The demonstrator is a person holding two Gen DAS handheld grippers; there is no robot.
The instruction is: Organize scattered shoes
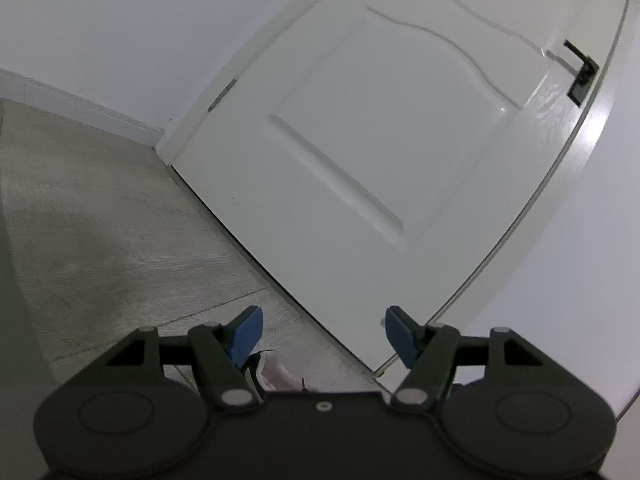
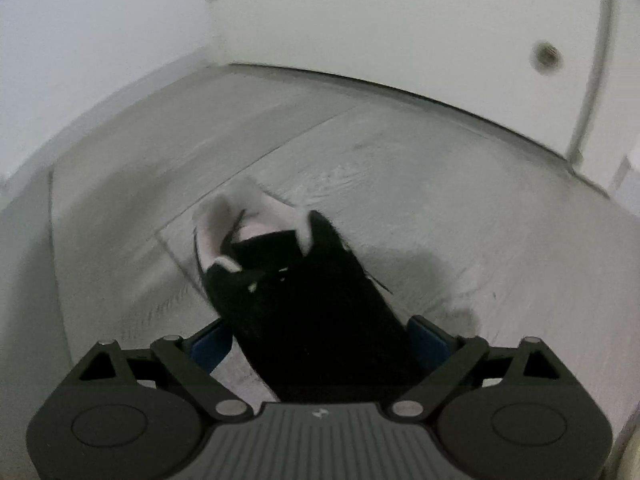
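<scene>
The left gripper point(image 1: 322, 334) hangs low over the grey floor point(image 1: 120, 220) near a white door point(image 1: 380, 140), its jaws spread wide with nothing between them; a scrap of pale shoe lining point(image 1: 276, 374) peeks out just beneath it. To the right, the right gripper point(image 2: 320, 344) has its blue pads either side of 1 black shoe point(image 2: 304, 300), and seems to grip it, though blur hides the contact. The shoe's white-lined opening points away toward the far wall point(image 2: 360, 12). No rack, row or other shoes show, so I cannot judge how much sorting remains.
</scene>
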